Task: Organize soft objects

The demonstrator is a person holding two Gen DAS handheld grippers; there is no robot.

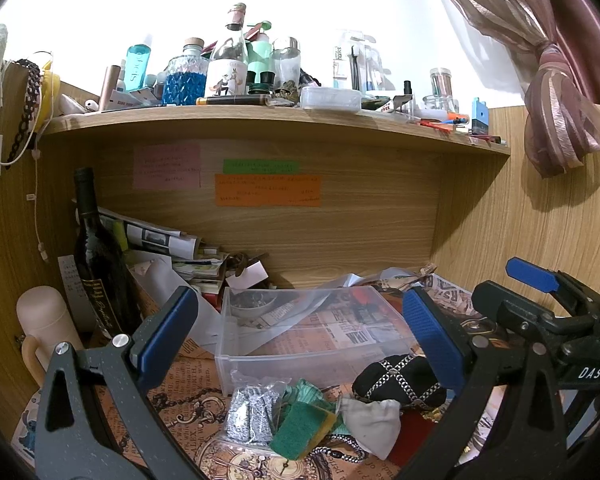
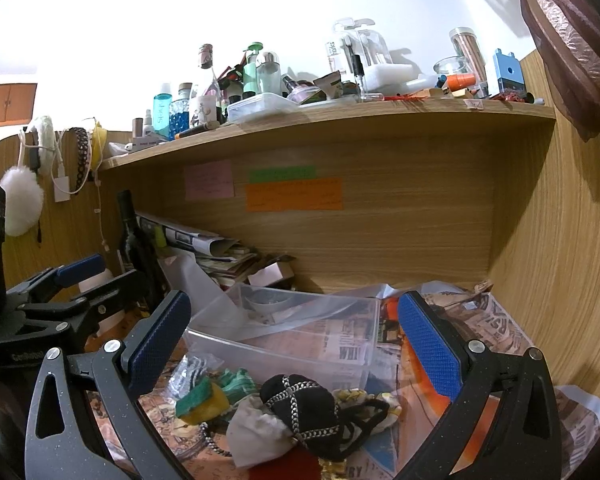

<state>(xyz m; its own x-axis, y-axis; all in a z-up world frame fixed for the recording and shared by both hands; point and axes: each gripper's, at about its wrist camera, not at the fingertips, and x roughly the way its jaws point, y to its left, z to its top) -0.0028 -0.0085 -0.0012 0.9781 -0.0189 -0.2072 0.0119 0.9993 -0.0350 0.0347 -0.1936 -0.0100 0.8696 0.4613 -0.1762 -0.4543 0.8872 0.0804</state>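
Note:
A pile of soft things lies on the desk in front of a clear plastic bin (image 1: 312, 344) (image 2: 296, 344): a black pouch with silver chain pattern (image 1: 400, 380) (image 2: 304, 404), a grey-white cloth bag (image 1: 374, 420) (image 2: 256, 432), a green and yellow sponge (image 1: 302, 428) (image 2: 200, 398), a bag of silver scourers (image 1: 248, 412) (image 2: 190, 372), and teal cloth (image 1: 306, 390) (image 2: 240, 384). My left gripper (image 1: 300, 332) is open above the pile. My right gripper (image 2: 296, 332) is open above the black pouch. Each gripper shows at the edge of the other's view.
A dark wine bottle (image 1: 98, 256) and a beige flask (image 1: 44, 324) stand at the left. Papers (image 1: 160, 240) are stacked at the back. A shelf (image 1: 276, 120) crowded with bottles hangs overhead. A curtain (image 1: 560, 120) hangs at the right. Newspaper covers the desk (image 2: 496, 320).

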